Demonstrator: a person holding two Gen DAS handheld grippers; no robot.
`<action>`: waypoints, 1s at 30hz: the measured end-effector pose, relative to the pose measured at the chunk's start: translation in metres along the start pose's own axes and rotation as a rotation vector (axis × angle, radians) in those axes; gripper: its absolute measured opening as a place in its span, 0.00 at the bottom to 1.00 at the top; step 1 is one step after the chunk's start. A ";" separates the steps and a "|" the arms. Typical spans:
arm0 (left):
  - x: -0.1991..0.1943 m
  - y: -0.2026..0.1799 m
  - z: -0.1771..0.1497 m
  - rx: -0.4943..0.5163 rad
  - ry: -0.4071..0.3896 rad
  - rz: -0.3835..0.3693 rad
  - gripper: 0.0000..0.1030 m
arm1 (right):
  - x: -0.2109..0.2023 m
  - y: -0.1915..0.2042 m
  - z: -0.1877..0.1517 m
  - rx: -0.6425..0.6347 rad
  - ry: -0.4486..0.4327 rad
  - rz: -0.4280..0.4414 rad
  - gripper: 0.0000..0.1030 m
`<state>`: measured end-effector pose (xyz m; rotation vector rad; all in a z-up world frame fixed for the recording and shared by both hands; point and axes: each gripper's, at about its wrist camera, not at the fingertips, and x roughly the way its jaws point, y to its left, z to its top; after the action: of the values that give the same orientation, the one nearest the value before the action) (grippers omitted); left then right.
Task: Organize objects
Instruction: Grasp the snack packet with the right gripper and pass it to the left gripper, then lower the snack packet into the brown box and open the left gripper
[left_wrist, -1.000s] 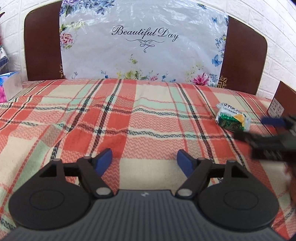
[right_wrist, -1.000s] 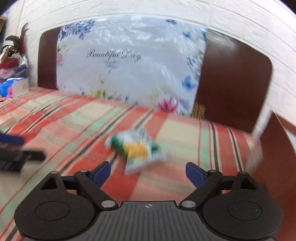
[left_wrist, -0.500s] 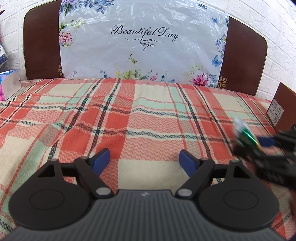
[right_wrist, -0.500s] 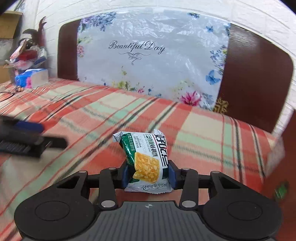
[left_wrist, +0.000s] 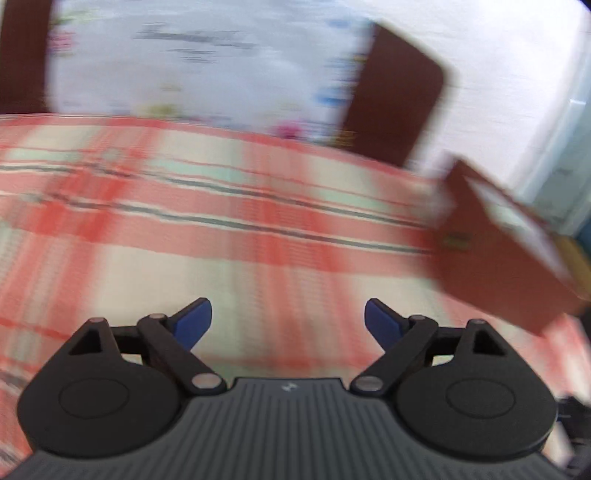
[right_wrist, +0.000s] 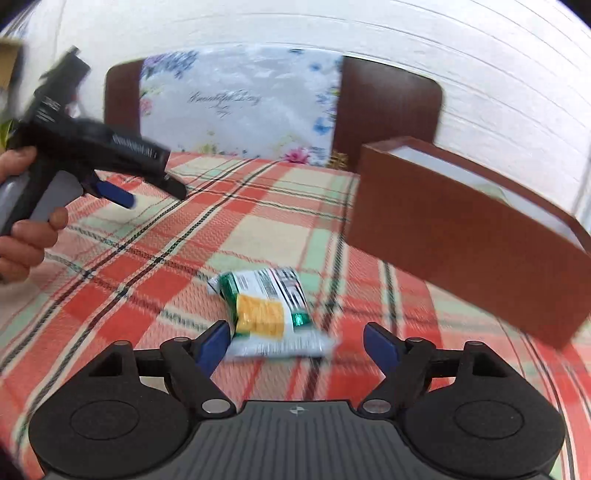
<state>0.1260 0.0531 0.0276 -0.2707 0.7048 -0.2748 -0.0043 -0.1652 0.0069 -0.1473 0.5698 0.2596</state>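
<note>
Letting my right gripper (right_wrist: 295, 345) jaws spread off the snack packet (right_wrist: 267, 314), now lying on the bed (right_wrist: 258, 229) beside the brown box (right_wrist: 461, 236), left gripper (left_wrist: 288, 319) jaws wide and empty, I should re-pinch it squarely.

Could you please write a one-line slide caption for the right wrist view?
Open right gripper over a green-and-yellow snack packet lying on the plaid cloth, brown box to the right.

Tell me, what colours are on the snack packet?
Green, yellow and white, with black print on the snack packet. The right wrist view shows it best.
</note>
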 end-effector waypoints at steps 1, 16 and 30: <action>-0.001 -0.016 -0.004 0.034 0.022 -0.054 0.88 | -0.001 -0.001 -0.002 0.017 0.008 0.009 0.77; 0.033 -0.076 -0.037 0.101 0.274 -0.266 0.39 | 0.039 0.000 0.013 0.047 0.020 0.068 0.46; 0.025 -0.196 0.057 0.309 0.070 -0.375 0.35 | 0.015 -0.084 0.080 0.085 -0.297 -0.168 0.39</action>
<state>0.1521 -0.1292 0.1199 -0.0962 0.6669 -0.7463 0.0725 -0.2255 0.0707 -0.0718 0.2709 0.0907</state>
